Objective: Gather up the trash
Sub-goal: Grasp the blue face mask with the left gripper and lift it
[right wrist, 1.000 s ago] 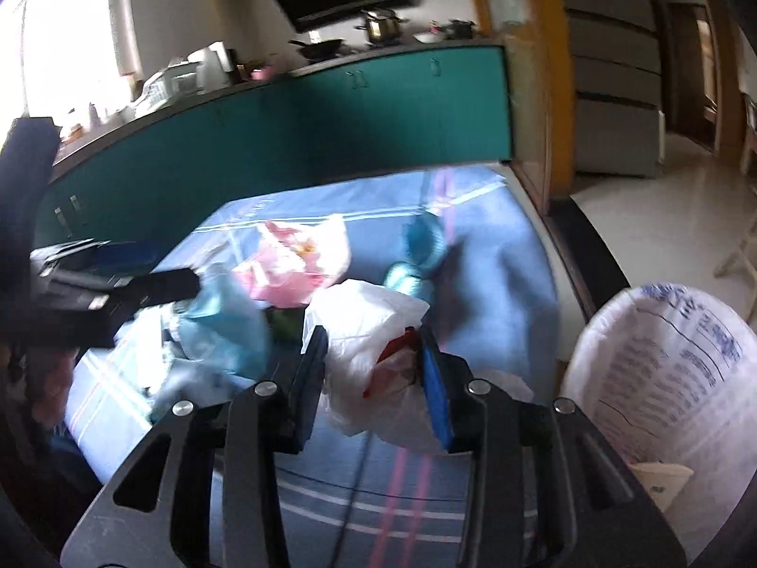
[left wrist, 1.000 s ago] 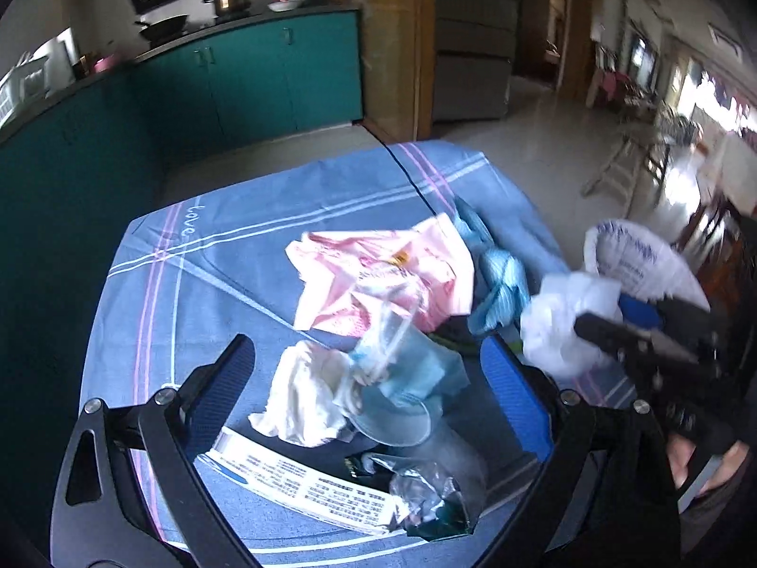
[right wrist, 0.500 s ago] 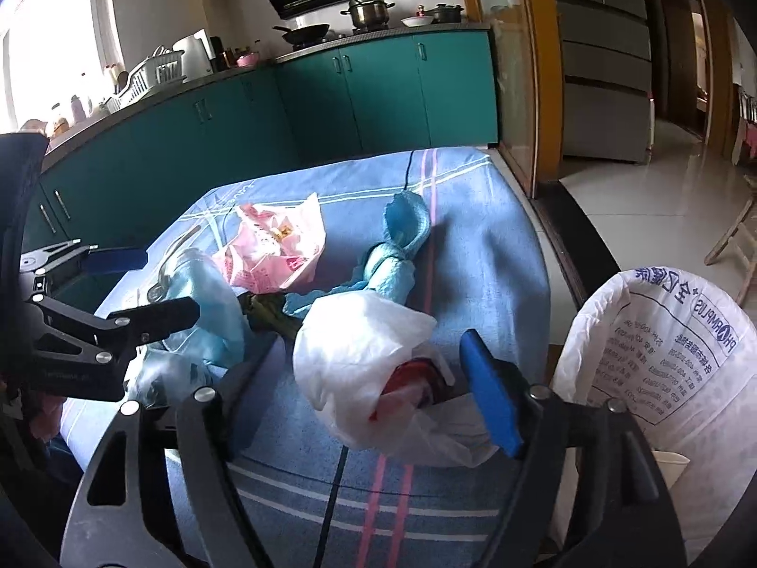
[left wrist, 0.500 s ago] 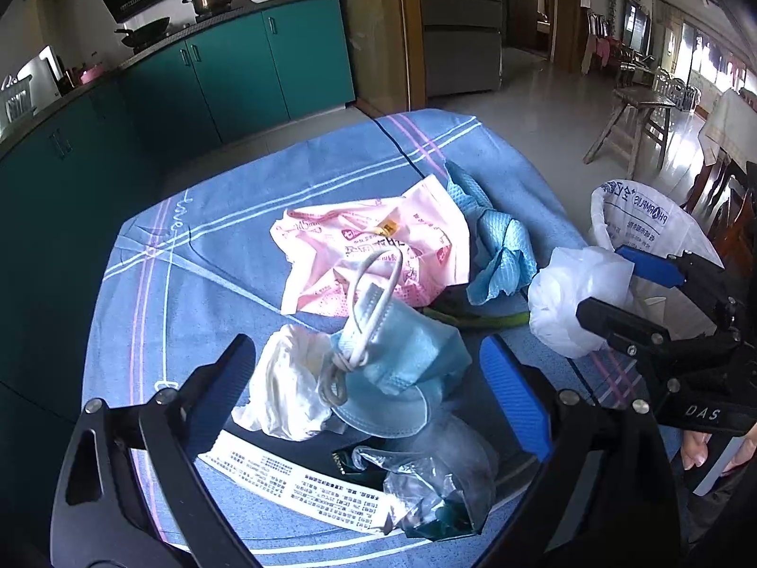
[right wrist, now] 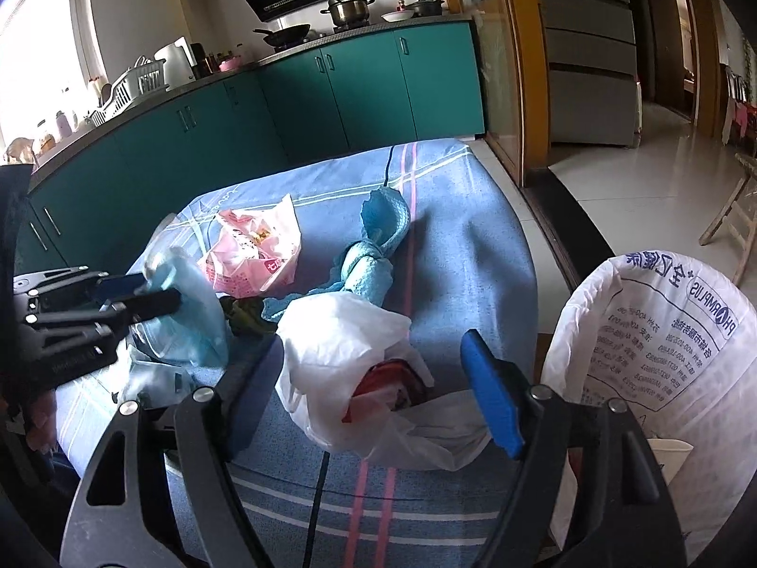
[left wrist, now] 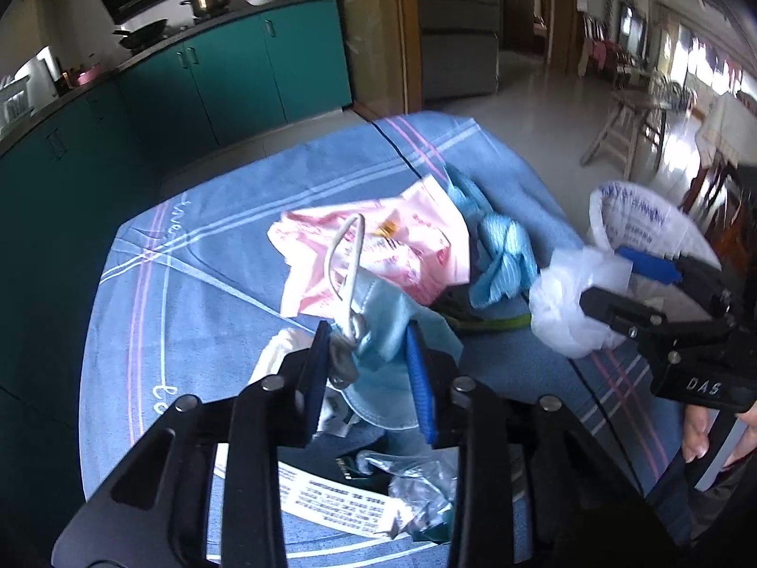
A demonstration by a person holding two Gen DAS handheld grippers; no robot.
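My left gripper (left wrist: pixel 366 350) is shut on a light blue face mask (left wrist: pixel 383 326) with white ear loops, near the front of the blue tablecloth; it also shows in the right wrist view (right wrist: pixel 189 312). My right gripper (right wrist: pixel 374 369) is open, its fingers on either side of a white plastic bag (right wrist: pixel 340 331) with red wrappers inside, which lies on the cloth. The white trash sack (right wrist: pixel 662 331) stands open just off the table's right edge.
On the blue tablecloth (left wrist: pixel 213 217) lie a pink plastic bag (left wrist: pixel 402 246), a knotted blue cloth (left wrist: pixel 501 255), a white crumpled tissue (left wrist: pixel 279 355), a printed white packet (left wrist: pixel 331 506) and clear wrappers (left wrist: pixel 421 487). Teal kitchen cabinets (right wrist: pixel 331 94) stand behind.
My left gripper has closed on the face mask. My right gripper opened and let go of the white plastic bag, which now rests on the cloth.
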